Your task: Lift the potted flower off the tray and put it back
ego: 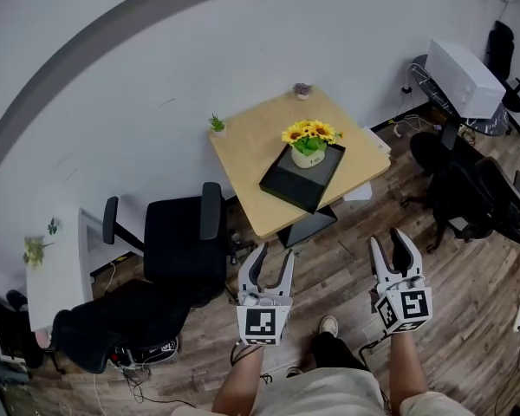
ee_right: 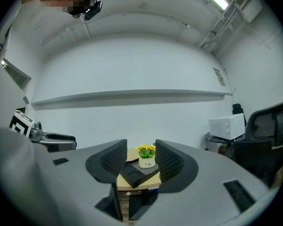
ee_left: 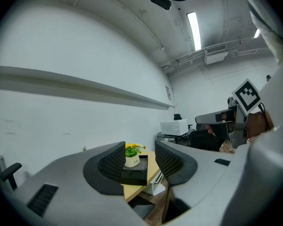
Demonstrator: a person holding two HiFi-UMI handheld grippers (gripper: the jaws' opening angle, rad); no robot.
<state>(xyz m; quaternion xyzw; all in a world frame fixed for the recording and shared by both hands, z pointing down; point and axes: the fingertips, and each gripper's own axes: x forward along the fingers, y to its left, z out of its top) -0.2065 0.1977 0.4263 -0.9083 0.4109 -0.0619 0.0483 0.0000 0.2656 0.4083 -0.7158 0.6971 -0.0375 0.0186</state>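
Note:
A white pot of yellow flowers (ego: 308, 144) stands at the far end of a black tray (ego: 288, 185) on a small wooden table (ego: 251, 154). Both grippers are held well short of the table, over the floor. My left gripper (ego: 269, 263) is open and empty; through its jaws I see the potted flower (ee_left: 132, 155) and tray (ee_left: 135, 174) far ahead. My right gripper (ego: 392, 248) is open and empty too, with the potted flower (ee_right: 146, 156) and tray (ee_right: 134, 174) framed between its jaws.
A black office chair (ego: 180, 241) stands left of the table, with more dark chairs (ego: 472, 193) at the right. A white microwave (ego: 464, 76) sits on a side stand. Two tiny plants (ego: 217, 124) rest at the table's far edge. Wood floor lies between me and the table.

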